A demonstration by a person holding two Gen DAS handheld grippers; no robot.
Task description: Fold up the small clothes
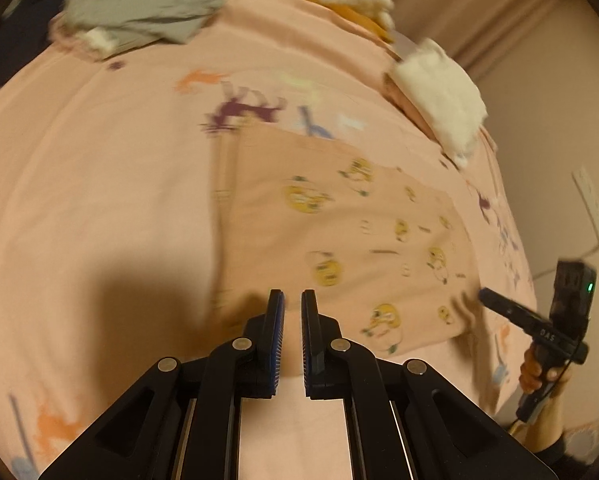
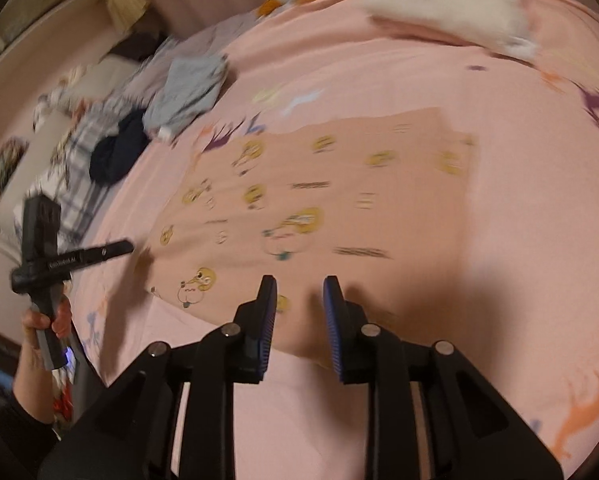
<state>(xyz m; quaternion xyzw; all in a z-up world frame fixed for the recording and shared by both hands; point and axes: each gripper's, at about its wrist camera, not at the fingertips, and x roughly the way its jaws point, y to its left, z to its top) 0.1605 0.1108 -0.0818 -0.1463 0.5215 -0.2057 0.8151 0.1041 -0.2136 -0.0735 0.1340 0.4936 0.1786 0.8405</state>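
Observation:
A peach garment (image 1: 339,240) printed with yellow cartoon figures lies flat on the pink bed sheet (image 1: 99,160). My left gripper (image 1: 292,295) hovers over its near left part, jaws shut with nothing between them. In the right wrist view the same garment (image 2: 319,200) spreads ahead, and my right gripper (image 2: 299,282) hangs over its near edge, open and empty. Each view also shows the other tool held in a hand: the right gripper (image 1: 484,294) at the garment's right edge, the left gripper (image 2: 128,246) at its left edge.
A heap of grey clothes (image 1: 139,4) and a dark navy garment (image 2: 115,156) lie at the far left of the bed. White fluffy items (image 1: 439,96) lie along the far right side. The bed's right edge runs beside a wall (image 1: 559,120).

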